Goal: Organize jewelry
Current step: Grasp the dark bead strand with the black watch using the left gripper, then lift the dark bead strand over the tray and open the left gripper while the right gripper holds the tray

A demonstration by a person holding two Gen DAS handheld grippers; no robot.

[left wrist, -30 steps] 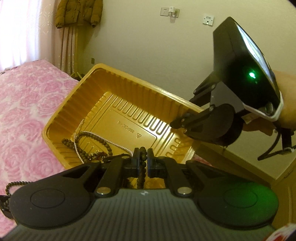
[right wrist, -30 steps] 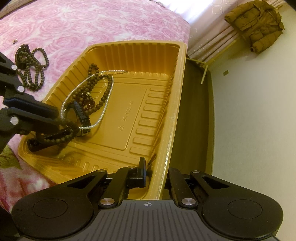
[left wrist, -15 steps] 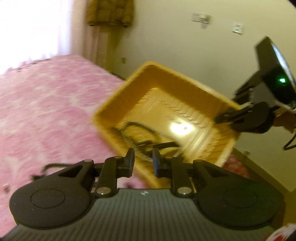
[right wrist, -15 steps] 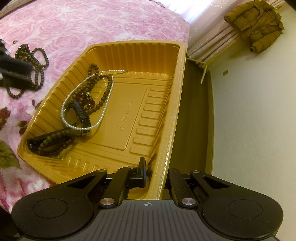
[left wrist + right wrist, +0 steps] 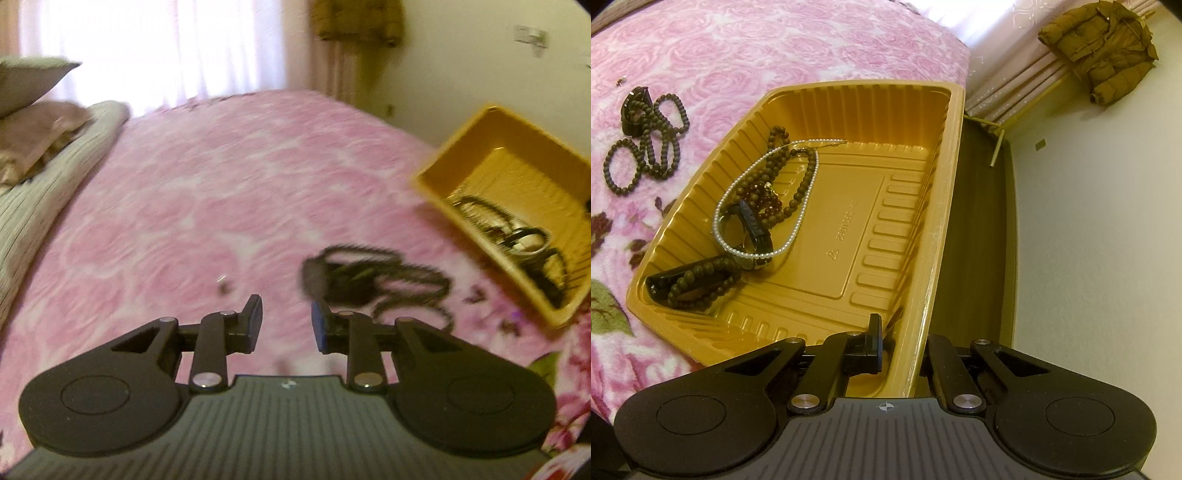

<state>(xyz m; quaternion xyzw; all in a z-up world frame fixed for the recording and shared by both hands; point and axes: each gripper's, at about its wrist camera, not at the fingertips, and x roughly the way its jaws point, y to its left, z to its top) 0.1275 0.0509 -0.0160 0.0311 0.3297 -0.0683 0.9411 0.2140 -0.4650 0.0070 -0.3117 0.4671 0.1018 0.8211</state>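
A gold plastic tray [image 5: 945, 155] lies on the pink bed; it also shows in the left wrist view [image 5: 443, 184]. Inside it are a pearl necklace [image 5: 798, 221], dark bead strands [image 5: 701, 284] and a black strap [image 5: 755, 225]. My right gripper [image 5: 905, 343] is shut on the tray's right rim. My left gripper [image 5: 286, 323] is open and empty above the bedspread. A pile of dark bead bracelets [image 5: 376, 284] lies just ahead and right of it, also in the right wrist view [image 5: 646, 136].
The bed has a pink rose bedspread [image 5: 221, 206]. Pillows and a folded quilt [image 5: 40, 155] lie at the far left. A small dark bit [image 5: 223, 288] lies on the cover. A brown jacket [image 5: 1104, 48] hangs by the curtain. The bed's edge and floor [image 5: 975, 221] are beside the tray.
My left gripper let go of a bead strand in the tray, opened, and swung left out of the tray over the bed. My right gripper has not moved.
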